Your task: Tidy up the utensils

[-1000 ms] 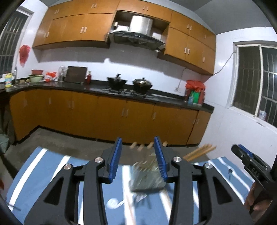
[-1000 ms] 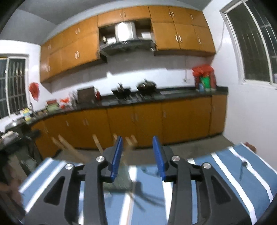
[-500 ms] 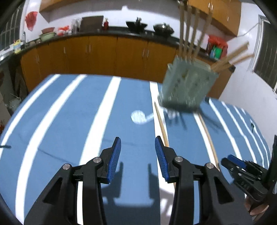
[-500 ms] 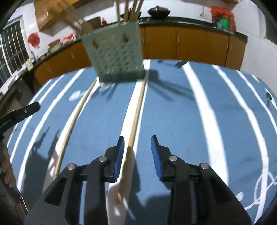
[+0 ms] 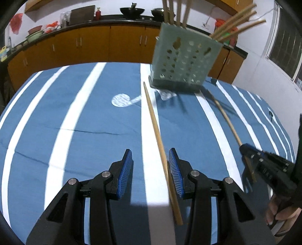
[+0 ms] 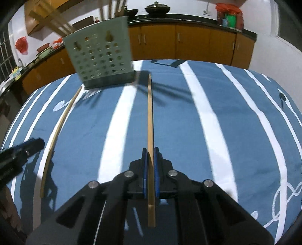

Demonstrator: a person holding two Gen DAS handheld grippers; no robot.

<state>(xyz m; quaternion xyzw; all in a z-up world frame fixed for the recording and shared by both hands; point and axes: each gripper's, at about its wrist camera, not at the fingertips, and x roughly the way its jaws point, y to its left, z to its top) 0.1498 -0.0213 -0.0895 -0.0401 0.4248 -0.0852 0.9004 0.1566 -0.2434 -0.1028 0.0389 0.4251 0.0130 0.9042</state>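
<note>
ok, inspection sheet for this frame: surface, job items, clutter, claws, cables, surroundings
Surface: blue cloth with white stripes.
Job's things: holder with chopsticks in it; two chopsticks loose, left one, right one.
Clutter: nothing seen.
Grippers: left claw open, left one lying between its fingers; right claw shut on right one.
Cables: nothing seen.
Surroundings: cabinets, woks on counter, window.

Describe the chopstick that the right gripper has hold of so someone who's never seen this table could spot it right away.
Start at the pale green perforated utensil holder standing at the far side of the blue-and-white striped tablecloth. Two long wooden chopsticks lie on the cloth, running from its base toward the cameras. The held chopstick is the one clamped near its close end by the right gripper; the other chopstick lies loose between the open left gripper's fingers.
</note>
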